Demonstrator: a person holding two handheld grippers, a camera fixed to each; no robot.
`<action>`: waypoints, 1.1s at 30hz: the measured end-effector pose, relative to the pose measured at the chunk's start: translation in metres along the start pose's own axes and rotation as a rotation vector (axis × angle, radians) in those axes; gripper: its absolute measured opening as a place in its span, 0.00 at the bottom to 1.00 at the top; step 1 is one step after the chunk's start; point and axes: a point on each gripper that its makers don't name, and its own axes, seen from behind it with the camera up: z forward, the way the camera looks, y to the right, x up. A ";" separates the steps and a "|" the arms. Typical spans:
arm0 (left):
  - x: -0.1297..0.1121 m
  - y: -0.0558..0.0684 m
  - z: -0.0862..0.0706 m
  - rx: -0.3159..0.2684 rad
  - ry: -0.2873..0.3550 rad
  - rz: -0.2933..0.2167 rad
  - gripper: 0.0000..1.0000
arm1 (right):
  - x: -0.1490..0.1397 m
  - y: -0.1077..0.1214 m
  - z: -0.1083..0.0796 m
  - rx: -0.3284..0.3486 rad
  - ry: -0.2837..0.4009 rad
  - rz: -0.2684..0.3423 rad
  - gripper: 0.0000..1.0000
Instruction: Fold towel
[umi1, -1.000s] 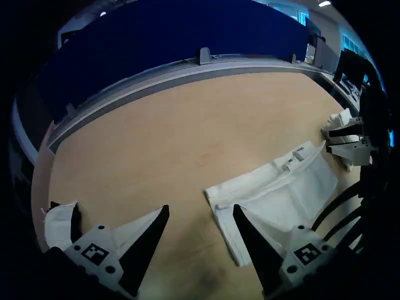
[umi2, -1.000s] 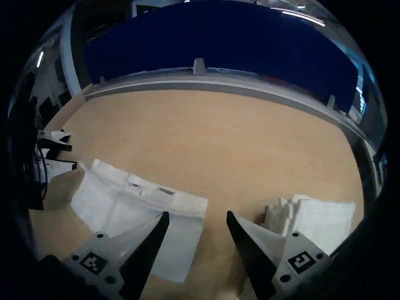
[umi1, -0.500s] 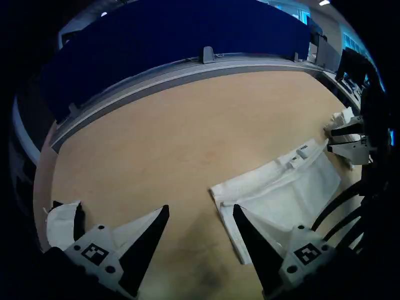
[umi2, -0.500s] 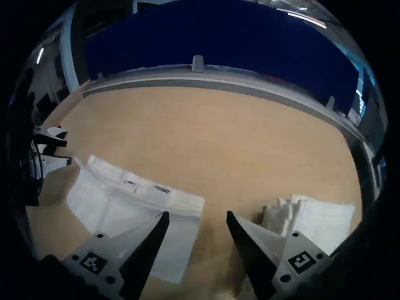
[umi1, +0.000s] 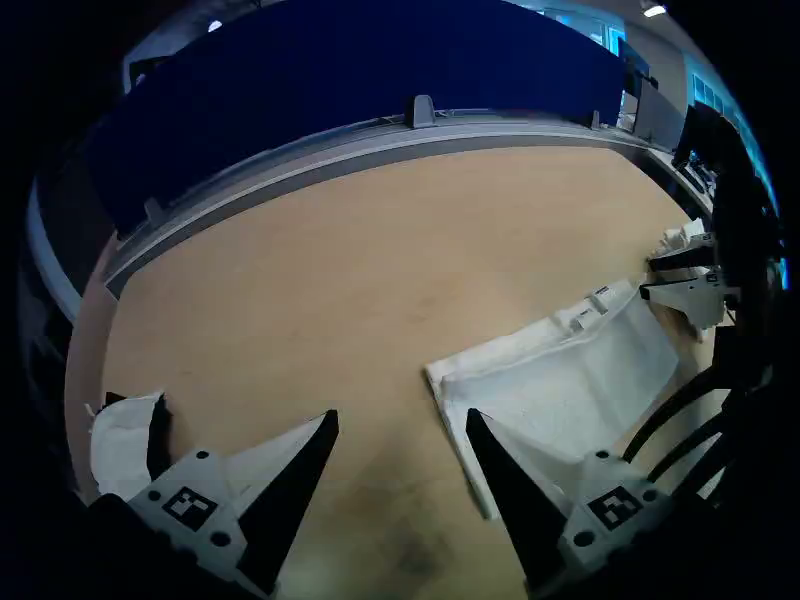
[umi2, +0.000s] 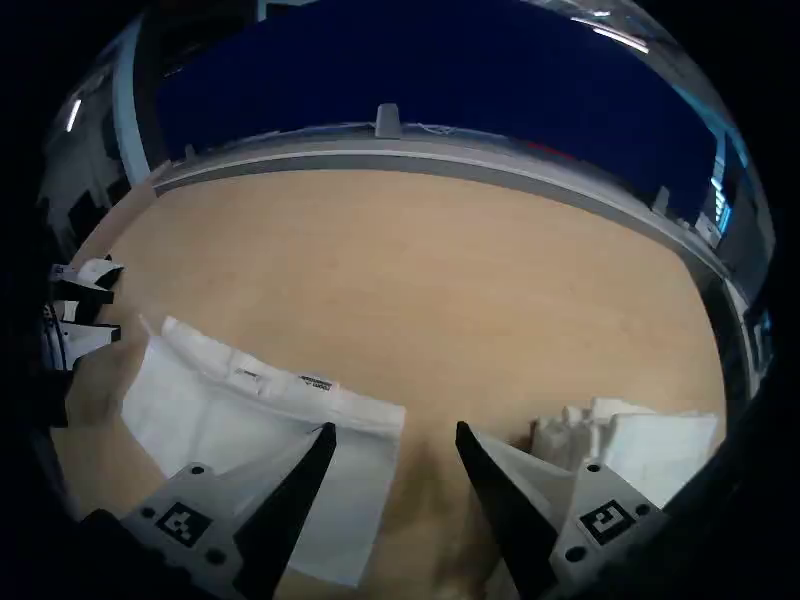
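A white towel (umi1: 565, 385) lies flat on the wooden table (umi1: 400, 250), folded once, with a label on its far hem. In the left gripper view my left gripper (umi1: 400, 420) hangs open just off the towel's near left corner, its right finger over the cloth's edge. The right gripper (umi1: 648, 278) shows at the towel's far right corner, also open. In the right gripper view the towel (umi2: 220, 410) lies low on the left, and my right gripper (umi2: 393, 430) is open above its right edge. The left gripper (umi2: 105, 312) stands at the towel's far left.
A stack of folded white towels (umi2: 640, 440) sits to the right of the right gripper. Another white cloth (umi1: 120, 450) lies behind the left gripper's left finger. A blue partition (umi1: 350, 70) and a grey rail (umi2: 430, 160) close the table's far edge.
Both grippers have shifted a little. The towel slid right in the left gripper view, and left and lower in the right gripper view. Both stay open and the towel keeps its shape.
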 end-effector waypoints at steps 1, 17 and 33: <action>0.000 0.000 0.000 0.000 0.001 -0.001 0.95 | 0.001 0.000 0.000 0.001 0.003 -0.001 0.93; -0.002 0.003 -0.014 -0.011 0.017 -0.024 0.95 | -0.010 -0.008 -0.018 0.024 0.007 -0.031 1.00; -0.039 0.018 -0.068 -0.012 0.052 -0.111 0.95 | -0.051 -0.025 -0.064 0.071 -0.002 -0.098 1.00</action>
